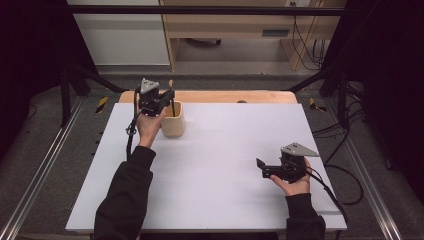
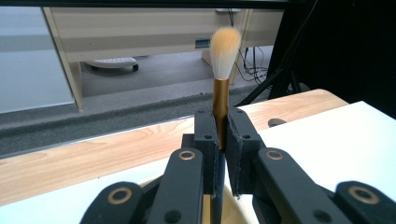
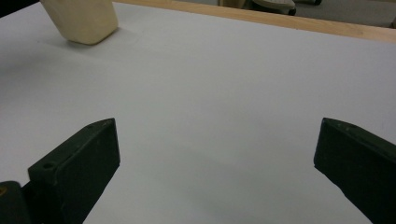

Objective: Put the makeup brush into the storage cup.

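While held upright, a brush (image 2: 221, 100) is pinched by the left hand-held gripper (image 2: 222, 135), approx. above the beige cup (image 1: 173, 121).
Bristles are kept up; cup is set at desk (image 1: 225, 165) far-left; right hand-held gripper (image 3: 215, 154) is kept spread w/ nothing between, low over desk, well apart.

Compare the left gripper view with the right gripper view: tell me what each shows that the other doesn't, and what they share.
Left gripper view alone: a makeup brush standing upright, its gold handle clamped between the left gripper fingers, pale bristles on top.

Right gripper view alone: the right gripper with fingers wide apart and nothing between them, and the outside of a cream cup standing farther off.

Both: the white table sheet and the wooden table edge.
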Action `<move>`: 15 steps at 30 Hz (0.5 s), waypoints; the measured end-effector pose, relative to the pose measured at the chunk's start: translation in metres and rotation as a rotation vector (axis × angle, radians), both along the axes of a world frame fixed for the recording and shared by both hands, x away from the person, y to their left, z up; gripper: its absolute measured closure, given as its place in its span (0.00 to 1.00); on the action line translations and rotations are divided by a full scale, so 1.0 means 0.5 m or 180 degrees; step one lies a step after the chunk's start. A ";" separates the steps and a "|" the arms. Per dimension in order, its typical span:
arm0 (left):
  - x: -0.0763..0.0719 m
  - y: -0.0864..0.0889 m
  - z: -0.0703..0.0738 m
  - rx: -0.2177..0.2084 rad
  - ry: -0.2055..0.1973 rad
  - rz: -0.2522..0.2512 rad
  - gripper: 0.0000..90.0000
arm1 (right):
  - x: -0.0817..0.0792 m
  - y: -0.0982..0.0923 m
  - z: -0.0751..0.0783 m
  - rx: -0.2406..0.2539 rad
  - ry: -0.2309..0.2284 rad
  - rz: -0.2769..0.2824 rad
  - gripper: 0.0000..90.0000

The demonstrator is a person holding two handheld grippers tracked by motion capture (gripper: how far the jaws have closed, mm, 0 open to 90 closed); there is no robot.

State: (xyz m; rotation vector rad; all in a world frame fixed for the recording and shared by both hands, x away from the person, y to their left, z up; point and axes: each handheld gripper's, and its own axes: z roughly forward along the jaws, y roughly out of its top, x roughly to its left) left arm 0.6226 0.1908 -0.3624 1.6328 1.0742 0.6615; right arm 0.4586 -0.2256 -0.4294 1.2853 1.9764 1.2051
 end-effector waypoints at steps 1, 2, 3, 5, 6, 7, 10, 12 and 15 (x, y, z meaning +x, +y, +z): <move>-0.001 0.000 -0.004 -0.0002 0.0011 0.0002 0.93 | 0.000 0.000 0.000 0.0002 0.0002 -0.0001 0.01; -0.001 0.002 -0.009 0.0008 0.0023 0.0004 0.93 | 0.000 0.000 0.000 -0.0005 -0.0001 0.0001 0.01; -0.002 0.002 -0.011 0.0011 0.0031 0.0003 0.93 | 0.000 0.000 0.000 -0.0007 -0.0003 0.0002 0.01; -0.002 0.004 -0.019 0.0014 0.0057 0.0004 0.93 | 0.000 0.000 0.000 -0.0006 -0.0001 0.0000 0.01; -0.002 0.004 -0.021 0.0025 0.0067 0.0003 0.93 | 0.000 0.000 -0.001 -0.0011 -0.0002 0.0002 0.01; -0.003 0.005 -0.025 0.0027 0.0073 0.0003 0.93 | 0.000 0.000 -0.001 -0.0006 0.0002 0.0006 0.01; -0.003 0.004 -0.032 0.0039 0.0096 -0.0008 0.93 | 0.001 0.001 -0.002 -0.0012 0.0005 0.0003 0.01; -0.004 0.003 -0.037 0.0045 0.0115 -0.0009 0.93 | 0.001 0.001 -0.002 -0.0012 0.0005 0.0001 0.01; -0.005 0.001 -0.045 0.0044 0.0142 -0.0011 0.93 | 0.000 0.002 -0.002 -0.0009 0.0006 0.0001 0.01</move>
